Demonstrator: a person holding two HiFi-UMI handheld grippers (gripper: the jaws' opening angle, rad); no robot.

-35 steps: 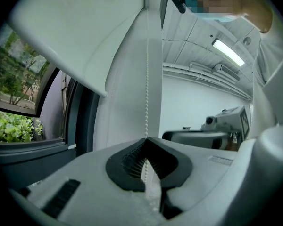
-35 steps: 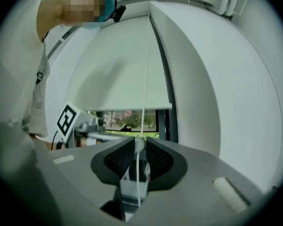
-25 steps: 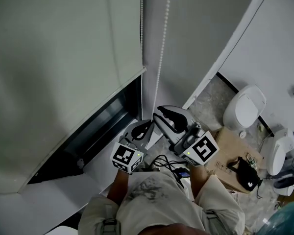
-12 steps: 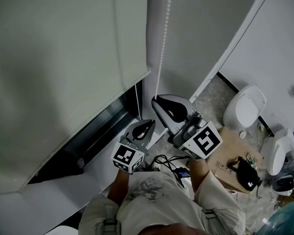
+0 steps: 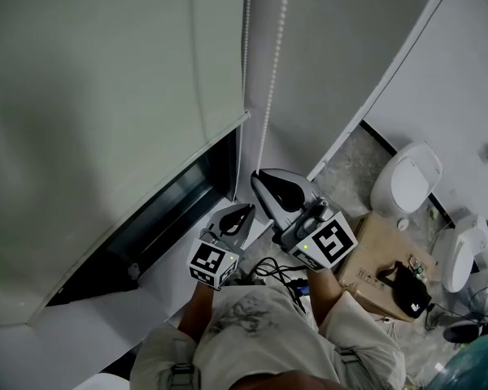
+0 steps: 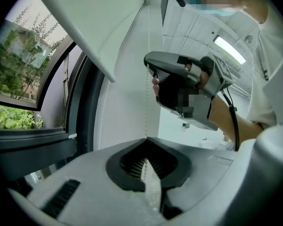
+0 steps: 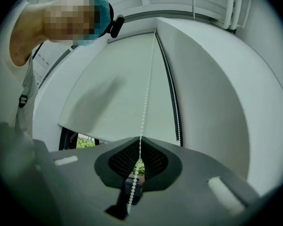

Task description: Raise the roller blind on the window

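The left gripper (image 5: 246, 210) sits low in the head view, just right of the bottom corner of the roller blind (image 5: 106, 104). Its jaws are pressed together on the bead chain (image 7: 147, 88), which comes out of their tip and runs up the wall. To its left, its own view shows the window (image 6: 19, 74): dark frame, trees and green outside, with the blind's lower edge slanting across above.

The right gripper (image 5: 260, 184) is beside it and a little higher. Its jaws are likewise clamped on the chain, and the beads climb from between the pads towards the top of the blind. A second strand (image 7: 177, 126) hangs free just to the right, along the frame. Whether both grippers pinch one strand or one each cannot be told for sure.

Further right, on the floor, stand a toilet (image 5: 407, 177) and a cardboard box (image 5: 374, 250), both well apart from the work.

The task looks barely begun. The blind covers most of the window, and only a low band of glass is bare under its edge. The chain is gripped and ready. Nearly all the raising appears to be left, probably by many hand-over-hand pulls.
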